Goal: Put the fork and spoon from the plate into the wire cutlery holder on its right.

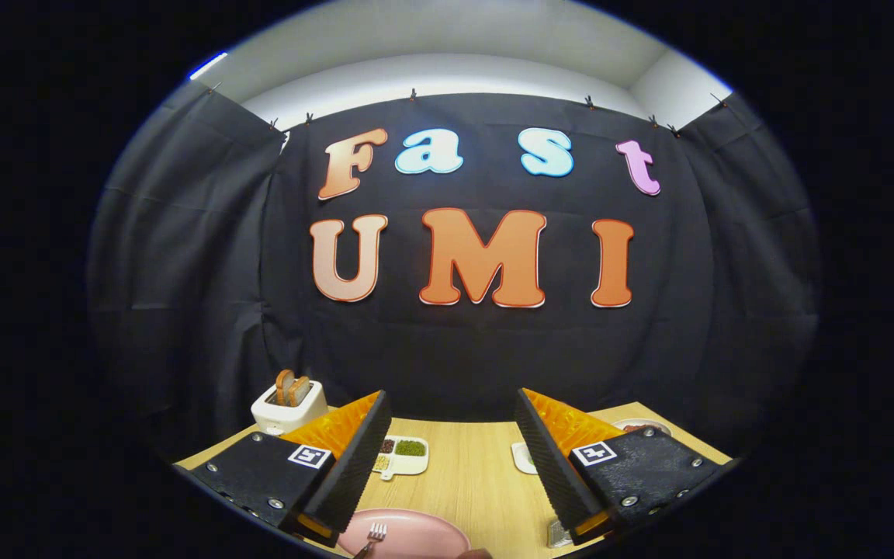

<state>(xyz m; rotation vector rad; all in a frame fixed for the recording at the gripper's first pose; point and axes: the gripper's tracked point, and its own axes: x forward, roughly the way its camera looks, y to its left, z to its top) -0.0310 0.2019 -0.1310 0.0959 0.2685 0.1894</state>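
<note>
Tool held wide apart above the pink plate, nothing pinched yet.

The tool (453, 466) hangs with its two fingers spread and empty; the pink plate (416, 534) lies below and between them, with the fork (374, 536) on it close under the left finger, tines pointing away. I cannot make out the spoon. The wire cutlery holder (558, 534) peeks out just beneath the right finger. The fork looks like thin, stiff metal, light and probably slick, lying flat on the plate, so I'd guess a pinch across the narrow handle is the best hold. Beyond the fingers on the desk (470, 473) sit a toaster (289, 405) and a divided snack tray (403, 454). Each finger carries a square marker tag; no brand or wording is legible on any item.
</note>
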